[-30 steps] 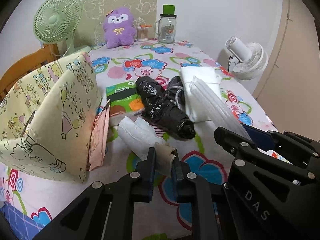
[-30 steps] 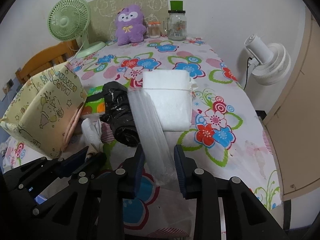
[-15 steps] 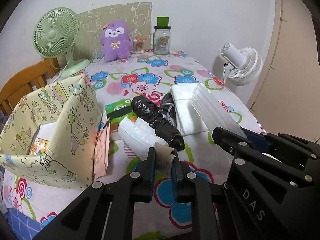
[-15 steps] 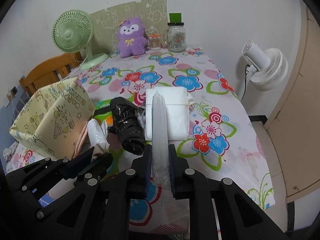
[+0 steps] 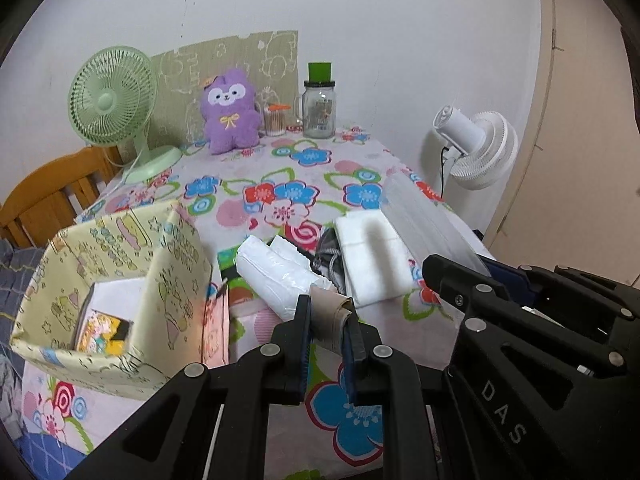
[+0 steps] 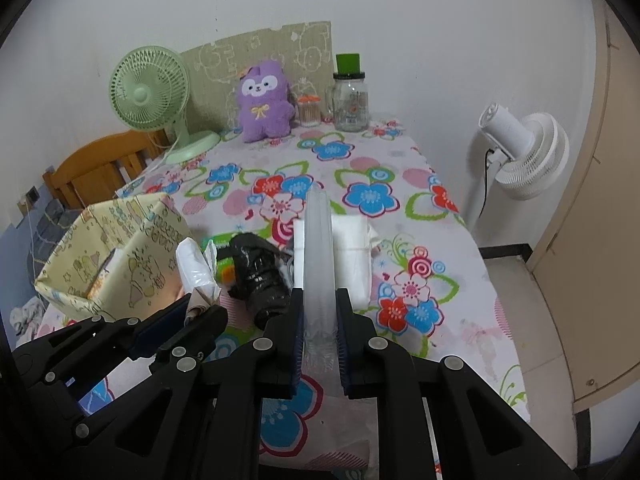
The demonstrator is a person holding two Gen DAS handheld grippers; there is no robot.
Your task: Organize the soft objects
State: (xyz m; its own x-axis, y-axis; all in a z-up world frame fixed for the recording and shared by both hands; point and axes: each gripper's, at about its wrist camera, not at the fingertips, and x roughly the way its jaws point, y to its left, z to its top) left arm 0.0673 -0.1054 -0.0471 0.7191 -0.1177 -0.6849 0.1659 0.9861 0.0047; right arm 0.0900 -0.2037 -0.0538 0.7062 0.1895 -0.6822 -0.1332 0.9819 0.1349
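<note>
Only readable writing is "DAS" on the right hand-held gripper (image 6: 319, 336), seen from the left camera. It has just clamped on a clear plastic sleeve (image 6: 318, 248), lifted over the floral table (image 6: 404, 208). Left hand-held gripper (image 5: 326, 326) is pinched on a white bag roll (image 5: 276, 276), next to the yellow cartoon box (image 5: 120, 264). White wall behind.
</note>
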